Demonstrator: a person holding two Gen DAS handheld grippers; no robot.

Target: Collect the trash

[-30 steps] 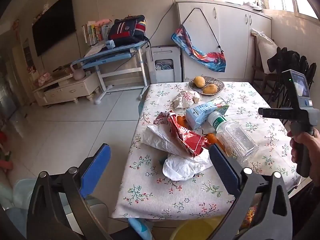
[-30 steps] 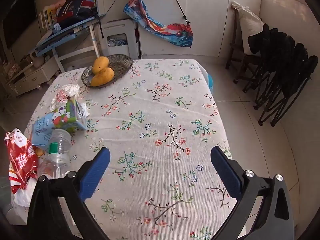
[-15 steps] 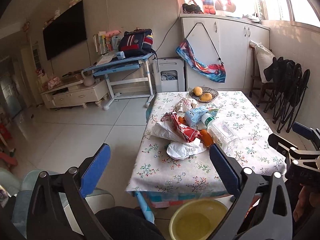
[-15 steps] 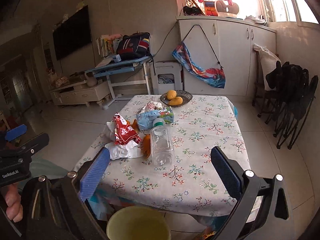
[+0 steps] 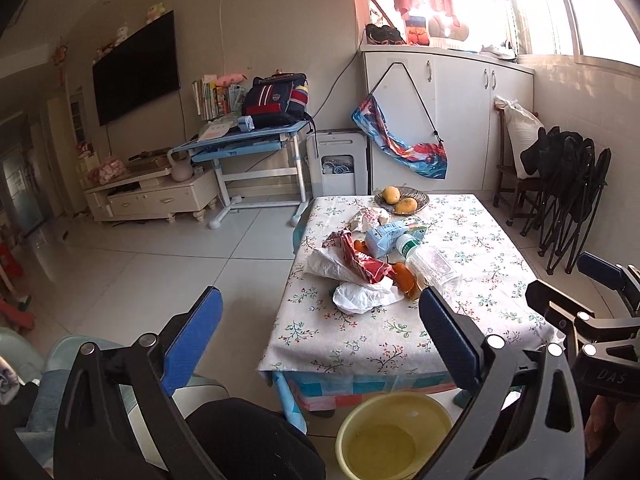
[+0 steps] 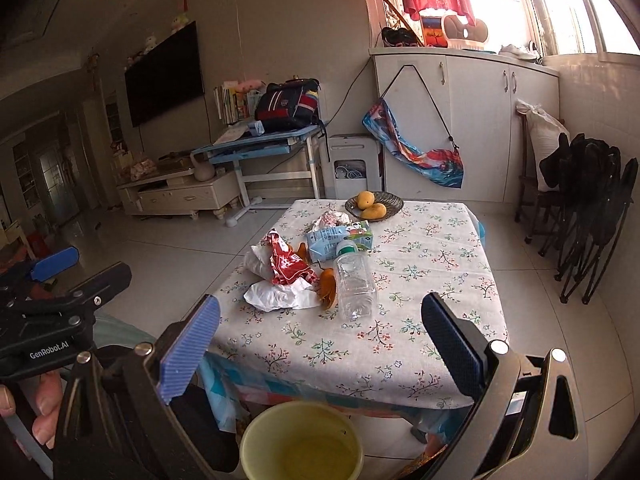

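Strong sunlight from far-right window (image 5: 580, 8) blows out to glare; left room dim; fisheye edges bent, dark vignette.

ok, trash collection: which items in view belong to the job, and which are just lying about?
Job:
plastic bottle
red snack wrapper
white plastic bag
crumpled paper
blue carton
orange peel
yellow bucket, likely the bin
left gripper and right gripper, both open

Lying about:
fruit bowl with mangoes
backpack
folded chairs
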